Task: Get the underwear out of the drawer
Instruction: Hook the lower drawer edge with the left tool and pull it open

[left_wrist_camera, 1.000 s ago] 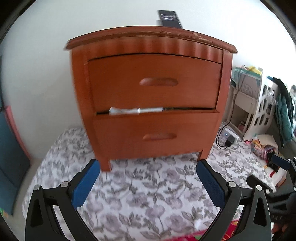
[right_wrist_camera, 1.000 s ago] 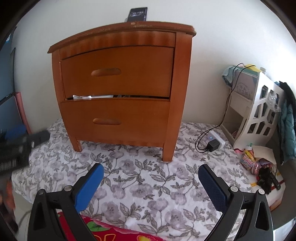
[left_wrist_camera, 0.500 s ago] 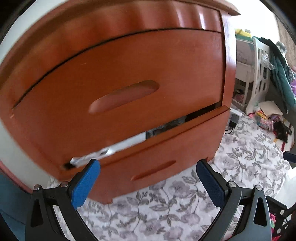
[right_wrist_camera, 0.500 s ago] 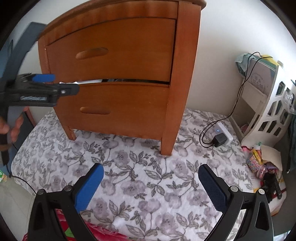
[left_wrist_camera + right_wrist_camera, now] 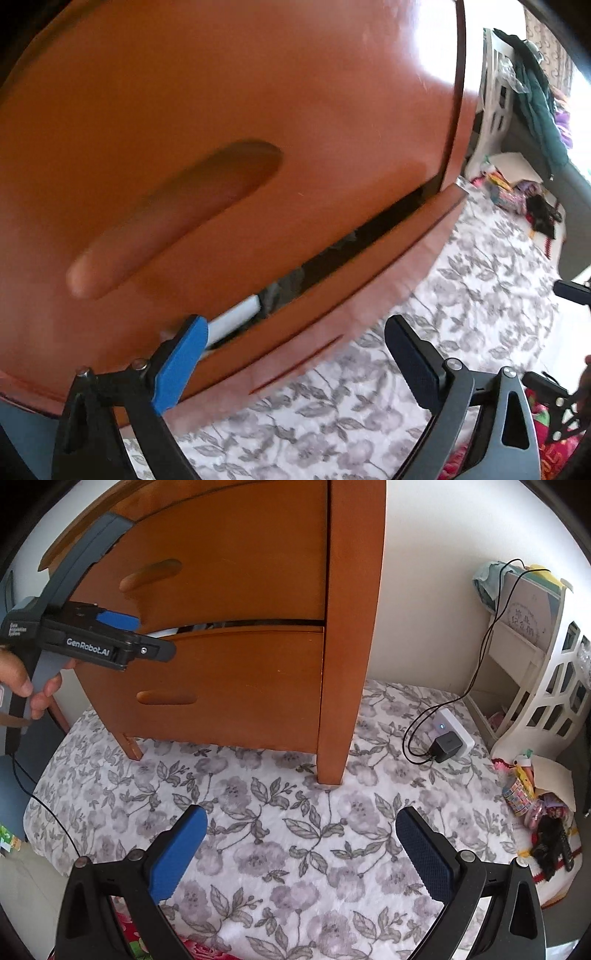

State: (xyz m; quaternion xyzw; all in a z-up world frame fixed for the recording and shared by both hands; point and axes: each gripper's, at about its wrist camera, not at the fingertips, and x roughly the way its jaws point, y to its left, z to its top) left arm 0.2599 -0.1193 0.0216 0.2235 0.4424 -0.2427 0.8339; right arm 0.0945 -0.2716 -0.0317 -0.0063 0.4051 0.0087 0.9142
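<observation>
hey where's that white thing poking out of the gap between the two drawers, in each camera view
Left wrist view: the white thing sits low and left of centre, just past the left hand-held gripper.
Right wrist view: it shows upper left, only a sliver beside that gripper.
Shared landmark: the dark gap between the drawers.

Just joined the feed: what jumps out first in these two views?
The orange-brown wooden nightstand fills both views, standing on a grey floral bedspread. The left claw sits tight against its upper drawer, above a gap where something white pokes out. The right claw hangs open, empty.
</observation>
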